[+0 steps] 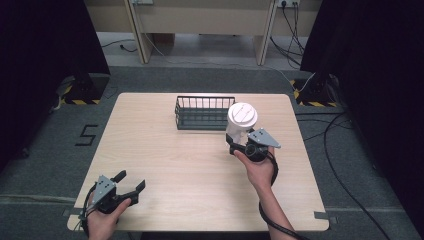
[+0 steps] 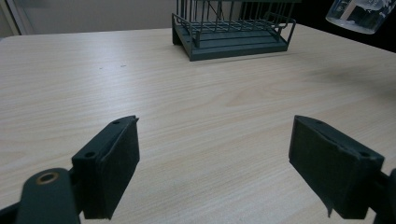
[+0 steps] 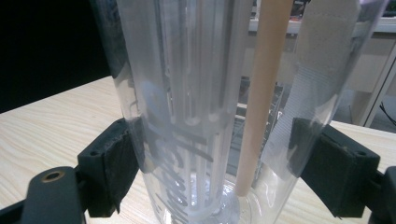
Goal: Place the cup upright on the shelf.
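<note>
Currently the right gripper has its fingers clamped on both sides of a clear plastic cup with a white lid, held above the worktop just in front of the wire basket's right end. Straws stand inside the cup. Meanwhile the left gripper rests at the near left corner, fingers spread wide, gripping nothing.

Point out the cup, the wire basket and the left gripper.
cup [image 1: 242, 116], high view, on its white lid.
wire basket [image 1: 204, 121], high view, on its front wall.
left gripper [image 1: 131, 181], high view, between its open jaws.
</note>
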A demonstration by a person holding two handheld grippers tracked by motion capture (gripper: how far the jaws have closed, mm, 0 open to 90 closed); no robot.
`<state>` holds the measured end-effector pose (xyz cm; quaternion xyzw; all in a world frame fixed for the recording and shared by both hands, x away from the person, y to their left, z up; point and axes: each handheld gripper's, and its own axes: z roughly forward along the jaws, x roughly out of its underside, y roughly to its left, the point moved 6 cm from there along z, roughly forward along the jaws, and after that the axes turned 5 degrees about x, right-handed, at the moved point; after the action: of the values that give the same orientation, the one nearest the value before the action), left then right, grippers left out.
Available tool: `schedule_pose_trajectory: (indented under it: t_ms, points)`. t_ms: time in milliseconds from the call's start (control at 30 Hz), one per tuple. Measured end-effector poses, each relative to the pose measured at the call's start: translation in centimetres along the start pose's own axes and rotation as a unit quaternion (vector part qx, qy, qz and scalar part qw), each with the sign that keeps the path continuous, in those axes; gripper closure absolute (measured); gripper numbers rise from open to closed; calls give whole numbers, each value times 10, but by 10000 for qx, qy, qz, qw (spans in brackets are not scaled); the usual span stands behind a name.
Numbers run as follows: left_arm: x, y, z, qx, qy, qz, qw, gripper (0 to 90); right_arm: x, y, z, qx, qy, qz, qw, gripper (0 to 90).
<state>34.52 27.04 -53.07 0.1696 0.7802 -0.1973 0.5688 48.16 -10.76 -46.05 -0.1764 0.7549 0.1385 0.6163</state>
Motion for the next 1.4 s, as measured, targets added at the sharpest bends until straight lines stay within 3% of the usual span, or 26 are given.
schedule_pose_trajectory:
  t_ms: [1400]
  points:
    - [0, 0, 2, 23, -9, -46, 10000, 158, -26, 1, 30, -18, -54, 50, 10000, 190]
